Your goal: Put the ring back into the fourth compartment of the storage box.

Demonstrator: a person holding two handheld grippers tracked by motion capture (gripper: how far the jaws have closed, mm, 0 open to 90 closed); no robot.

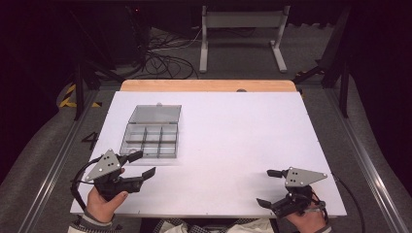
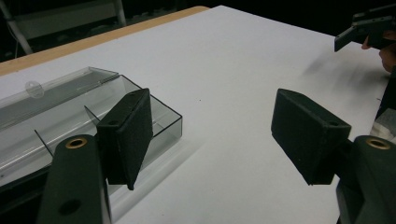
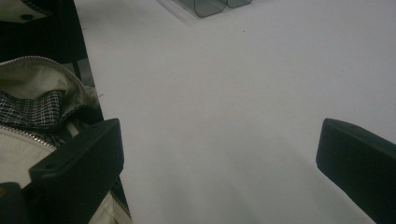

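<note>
Looking down from the high view, a white counter (image 1: 218, 145) carries a clear plastic organiser box (image 1: 150, 138) at its far left, with its lid (image 1: 156, 114) folded back flat on the far side. Thin dividers split the box into small compartments; whether anything lies inside them is too faint to tell.

At the near left, the left gripper (image 1: 144, 164) is held in a hand (image 1: 104, 201), just beside the box's near edge. Its fingers stand wide apart with nothing between them. In the left gripper view, one finger pad (image 2: 126, 135) overlaps the box's near corner, so that corner is hidden, and it is unclear whether they touch. The box is cut off at that view's left edge.

At the near right, the right gripper (image 1: 266, 187) rests well apart from the box, fingers spread over bare counter and empty. The hand holding it is partly cut off by the bottom edge. In the right gripper view, a cream sleeve (image 3: 28, 149) with a checked lining shows at the left.
</note>
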